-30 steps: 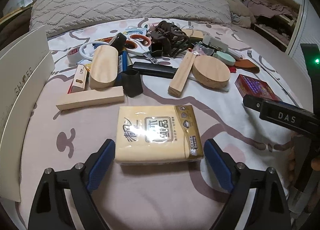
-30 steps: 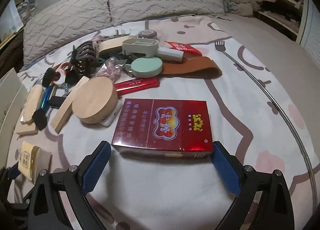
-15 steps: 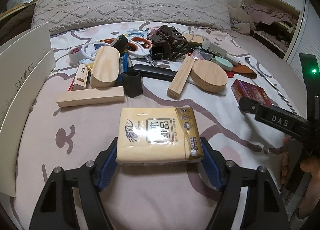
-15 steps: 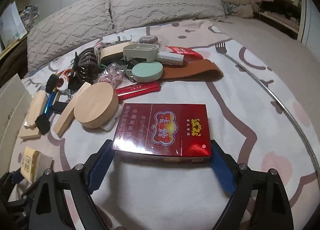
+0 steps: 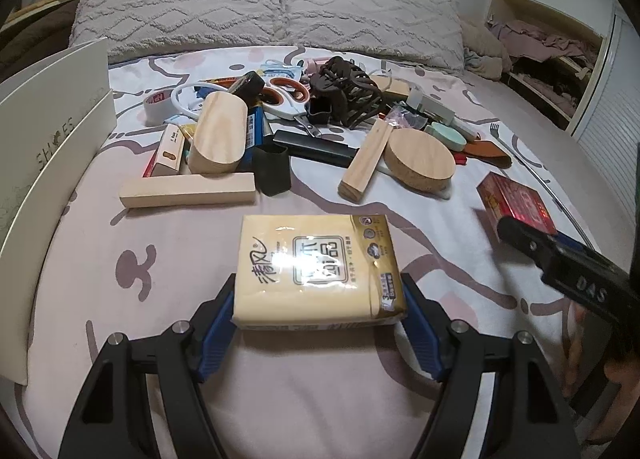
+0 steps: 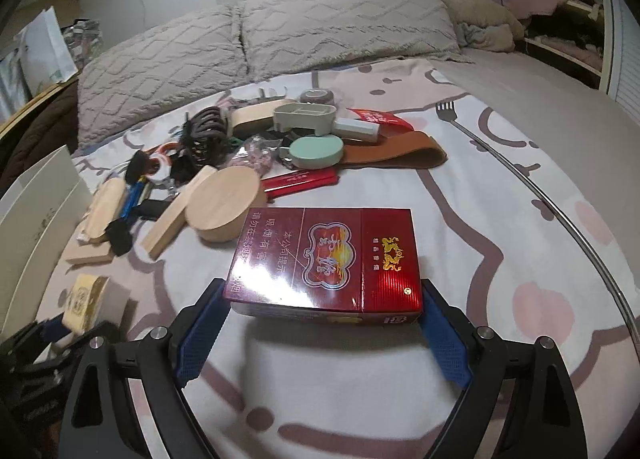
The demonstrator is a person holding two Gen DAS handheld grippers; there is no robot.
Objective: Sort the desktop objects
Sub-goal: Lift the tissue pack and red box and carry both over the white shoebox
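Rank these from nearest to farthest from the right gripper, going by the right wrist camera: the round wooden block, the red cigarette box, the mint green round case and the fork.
1. Red cigarette box, between the right gripper pads.
2. Round wooden block, just beyond the box, to the left.
3. Mint green round case, farther back, near centre.
4. Fork, farthest, back right on the bedspread.

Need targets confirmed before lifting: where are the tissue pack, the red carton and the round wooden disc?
tissue pack (image 5: 316, 263), left wrist view, printed top face
red carton (image 6: 332, 255), right wrist view, top face
round wooden disc (image 5: 420, 157), left wrist view, flat top
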